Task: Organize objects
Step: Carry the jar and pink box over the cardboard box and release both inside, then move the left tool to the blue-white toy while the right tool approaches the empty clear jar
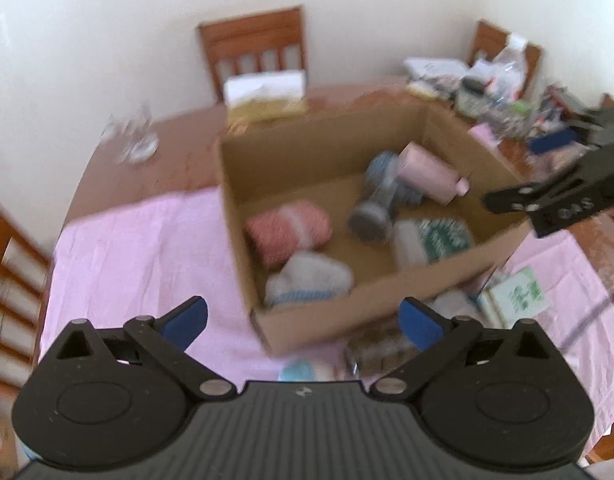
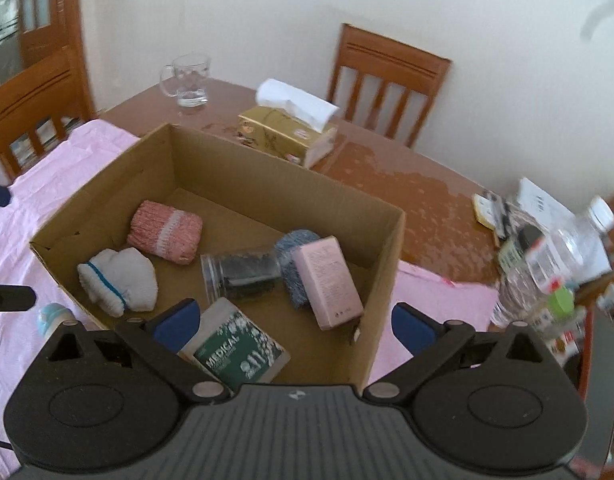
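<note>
Inside the box [image 2: 387, 248], the jar [image 2: 241, 274] seemingly lies sideways.

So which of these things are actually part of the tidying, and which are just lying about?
Part of the job:
- cardboard box
- pink rolled cloth, white sock, clear jar, pink carton, green medical pack, all inside the box

Just lying about, probably:
- glass mug
- tissue box
- water bottle
- chairs

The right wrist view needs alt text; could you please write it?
An open cardboard box on a pink cloth holds a pink roll, white socks, a dark jar and a pink carton. The open right gripper hovers empty at its near edge.
</note>
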The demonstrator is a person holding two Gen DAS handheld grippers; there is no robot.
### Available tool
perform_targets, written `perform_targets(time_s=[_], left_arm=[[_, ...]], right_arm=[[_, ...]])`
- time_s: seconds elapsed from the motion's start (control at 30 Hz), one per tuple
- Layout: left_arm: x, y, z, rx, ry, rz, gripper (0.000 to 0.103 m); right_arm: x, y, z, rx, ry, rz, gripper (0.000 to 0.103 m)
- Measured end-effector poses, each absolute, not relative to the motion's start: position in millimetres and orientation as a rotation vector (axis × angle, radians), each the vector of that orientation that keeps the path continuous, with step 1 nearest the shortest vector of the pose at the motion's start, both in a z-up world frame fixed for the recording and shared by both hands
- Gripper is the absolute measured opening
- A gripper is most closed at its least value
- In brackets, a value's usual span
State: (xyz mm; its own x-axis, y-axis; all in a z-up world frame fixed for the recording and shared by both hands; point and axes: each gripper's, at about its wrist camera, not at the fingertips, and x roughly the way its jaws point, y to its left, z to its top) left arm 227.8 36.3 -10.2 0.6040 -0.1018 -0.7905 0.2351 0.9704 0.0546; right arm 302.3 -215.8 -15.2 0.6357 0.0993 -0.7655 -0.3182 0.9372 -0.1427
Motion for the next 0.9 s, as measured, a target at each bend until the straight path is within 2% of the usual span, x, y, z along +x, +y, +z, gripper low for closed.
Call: perform_targets(time_s=[0.53, 0.9], left_arm=[[180, 55, -53, 0.073, 0.946, -0.108, 0.102], [171, 55, -67, 0.102, 0.962, -0.065, 0.102]], right_arm=[[223, -229, -63, -0.029, 0.994, 0.028, 0.103], [213, -220, -94, 0.034, 1.057, -0.041, 0.103]])
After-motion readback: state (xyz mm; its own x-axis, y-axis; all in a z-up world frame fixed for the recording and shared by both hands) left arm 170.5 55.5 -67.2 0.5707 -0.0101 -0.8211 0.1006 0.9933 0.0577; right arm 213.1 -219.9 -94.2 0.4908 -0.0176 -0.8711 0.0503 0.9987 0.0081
